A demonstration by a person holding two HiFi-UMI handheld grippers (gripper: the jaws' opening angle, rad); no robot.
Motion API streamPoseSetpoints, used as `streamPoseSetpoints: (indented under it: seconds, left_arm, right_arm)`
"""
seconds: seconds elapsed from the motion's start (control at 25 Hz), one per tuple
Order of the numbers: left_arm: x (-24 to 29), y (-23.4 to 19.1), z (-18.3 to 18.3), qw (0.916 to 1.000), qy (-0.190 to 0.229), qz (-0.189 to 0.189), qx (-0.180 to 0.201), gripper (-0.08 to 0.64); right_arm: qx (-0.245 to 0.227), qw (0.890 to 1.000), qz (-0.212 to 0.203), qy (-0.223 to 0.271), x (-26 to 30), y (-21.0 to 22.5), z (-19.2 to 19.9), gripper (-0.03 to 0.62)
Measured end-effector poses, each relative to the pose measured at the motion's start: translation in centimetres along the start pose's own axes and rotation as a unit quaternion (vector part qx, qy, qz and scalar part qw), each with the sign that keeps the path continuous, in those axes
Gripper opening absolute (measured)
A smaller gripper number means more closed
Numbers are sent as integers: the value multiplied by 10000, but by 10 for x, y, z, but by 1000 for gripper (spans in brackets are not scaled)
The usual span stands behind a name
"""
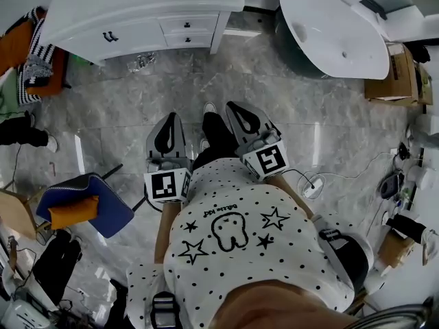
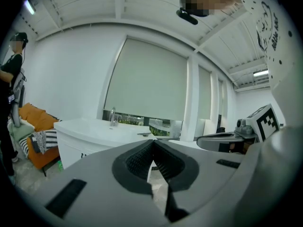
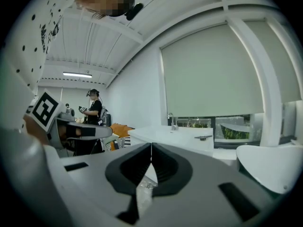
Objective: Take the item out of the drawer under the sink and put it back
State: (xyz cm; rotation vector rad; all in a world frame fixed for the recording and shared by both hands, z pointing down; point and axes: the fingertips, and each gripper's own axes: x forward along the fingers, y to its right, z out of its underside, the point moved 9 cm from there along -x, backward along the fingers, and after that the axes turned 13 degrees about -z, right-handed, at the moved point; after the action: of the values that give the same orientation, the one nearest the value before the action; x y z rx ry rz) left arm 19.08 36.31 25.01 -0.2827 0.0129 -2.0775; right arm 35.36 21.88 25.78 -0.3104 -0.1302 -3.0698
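The white vanity cabinet (image 1: 137, 9) stands at the far side of the marble floor, its two small drawers (image 1: 186, 31) closed; the item inside is hidden. I stand a few steps back from it. My left gripper (image 1: 168, 118) and right gripper (image 1: 234, 107) are held side by side in front of my body, pointing toward the cabinet. Both are shut with nothing between their jaws. In the left gripper view the left gripper's tips (image 2: 152, 144) meet, with the vanity (image 2: 90, 132) beyond. In the right gripper view the right gripper's tips (image 3: 151, 148) touch too, the sink counter (image 3: 184, 137) ahead.
A white bathtub (image 1: 336, 29) sits to the right of the vanity. An orange sofa with striped cloth (image 1: 38, 53) is at far left, a blue chair with an orange cushion (image 1: 86, 204) at near left. Cardboard boxes (image 1: 394, 74) and cables (image 1: 312, 184) lie at right. A person in black (image 3: 94, 111) stands behind.
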Motion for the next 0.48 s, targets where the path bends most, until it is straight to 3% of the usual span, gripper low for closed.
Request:
streamPoseSetpoints:
  seconds: [0.2,0.48]
  left_arm:
    - [52,2,-12,9999,110,112,-20,5]
    - [106,-6,-23,9997,237,-46,-21,5]
  right_arm:
    - [-6,10000,-21,78,30,44,-9,12]
    - [-145,9999,-39,49,63,94,-22,12]
